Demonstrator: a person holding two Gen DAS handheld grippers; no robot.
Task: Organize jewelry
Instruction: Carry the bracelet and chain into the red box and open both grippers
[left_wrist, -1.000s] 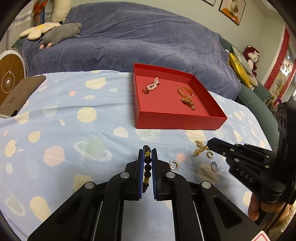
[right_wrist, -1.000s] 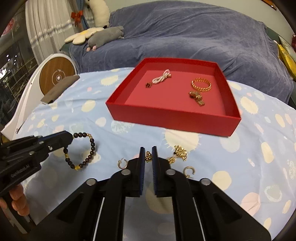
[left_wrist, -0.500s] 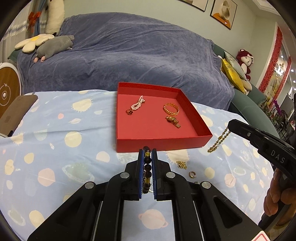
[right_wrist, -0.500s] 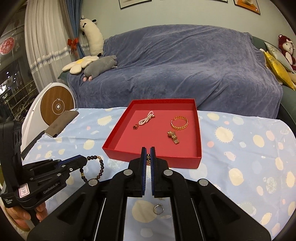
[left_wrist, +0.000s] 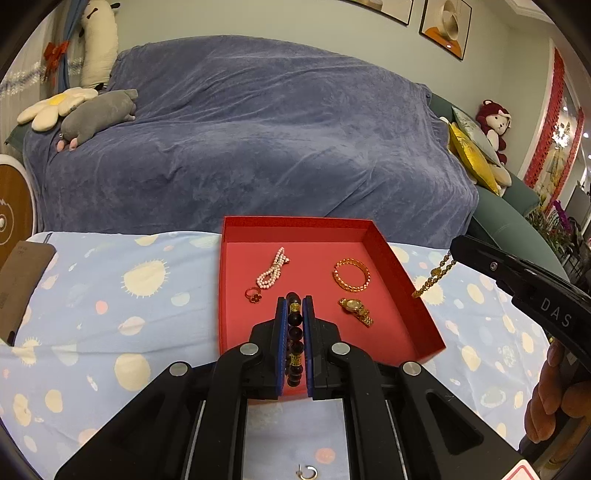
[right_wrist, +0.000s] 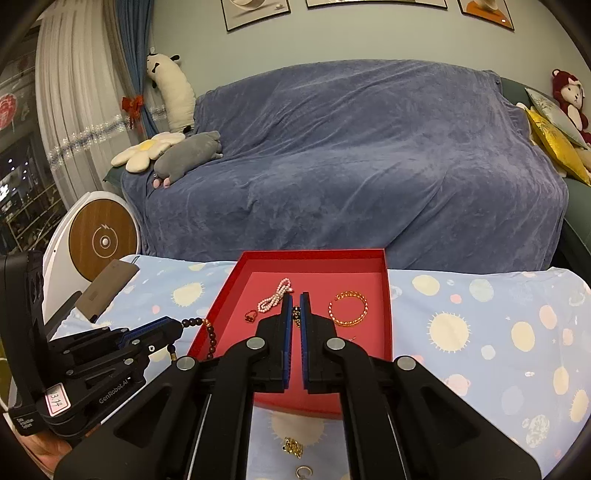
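The red tray appears to be matt card. The bangle and watch are glossy gold-coloured metal. The bead bracelet shows polished dark beads. The tablecloth is printed matt cloth; the sofa cover is plush fabric.

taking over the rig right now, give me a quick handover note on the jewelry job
Left gripper: shut on the dark bead bracelet, held over the near edge of the red box.
Right gripper: shut on the gold chain, which dangles at the box's right wall.
Done: pearl strand, red flower ring, gold bangle and gold watch already lie in the box.
Left: drop the bracelet and chain in the box, then fetch what lies on the tablecloth in front of it: a gold hoop earring, a small gold cluster, a silver ring.
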